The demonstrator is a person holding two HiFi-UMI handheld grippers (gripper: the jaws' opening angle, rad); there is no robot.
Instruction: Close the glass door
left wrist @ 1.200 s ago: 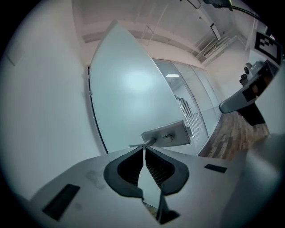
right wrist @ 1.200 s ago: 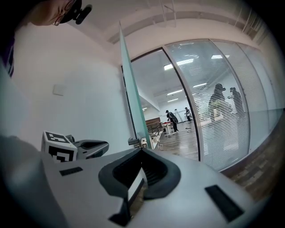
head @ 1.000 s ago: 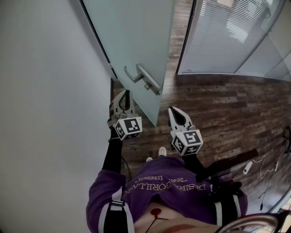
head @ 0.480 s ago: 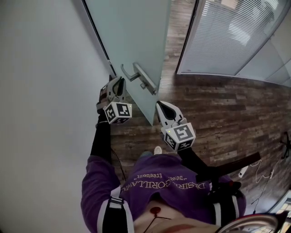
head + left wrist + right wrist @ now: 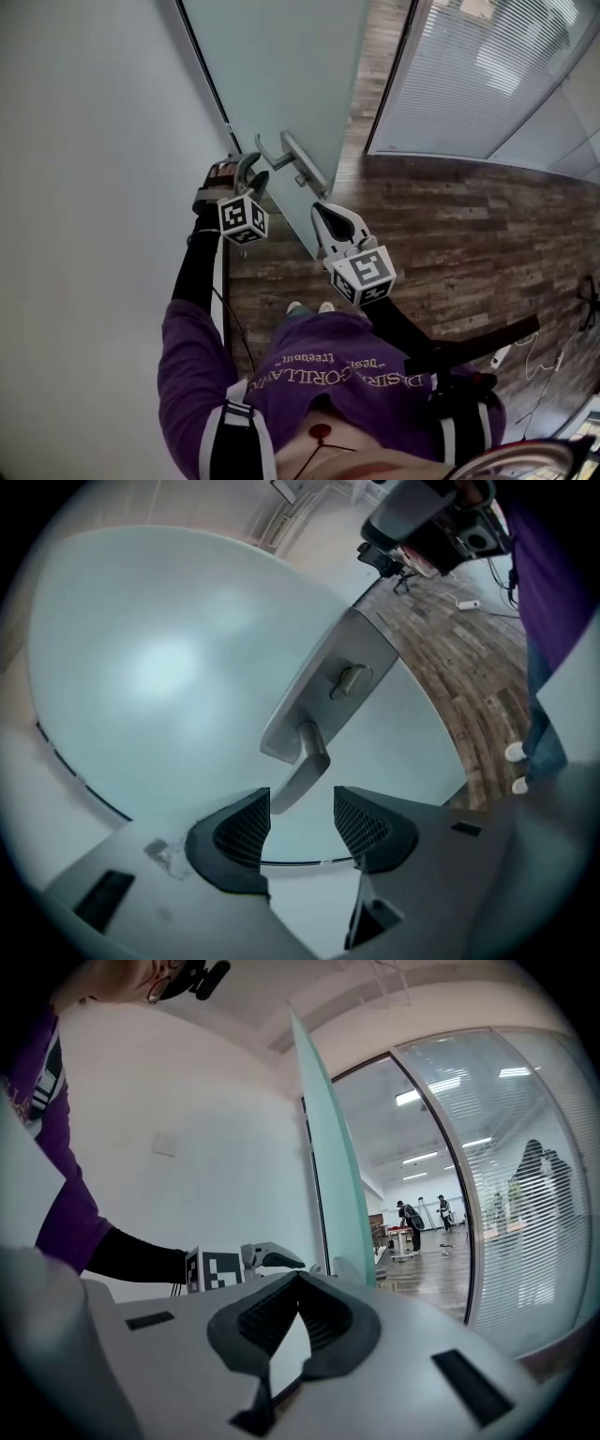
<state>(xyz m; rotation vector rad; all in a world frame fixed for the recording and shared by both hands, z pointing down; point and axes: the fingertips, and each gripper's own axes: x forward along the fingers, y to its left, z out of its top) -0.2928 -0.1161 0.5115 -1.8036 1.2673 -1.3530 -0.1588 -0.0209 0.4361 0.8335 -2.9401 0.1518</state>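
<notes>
While frosted glass door [image 5: 281,75] stands ajar, left claw [image 5: 302,799], jaws just now opening, straddles tip of silver lever handle [image 5: 302,771] ungripped, seemingly to pull it; right claw [image 5: 296,1288] clenched, empty

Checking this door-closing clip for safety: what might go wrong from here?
1. The left gripper has just been opening its jaws; the lever barely enters them, so a bite may slip.
2. The shut right gripper hovers at the free edge of the glass door, which may knock it.
</notes>
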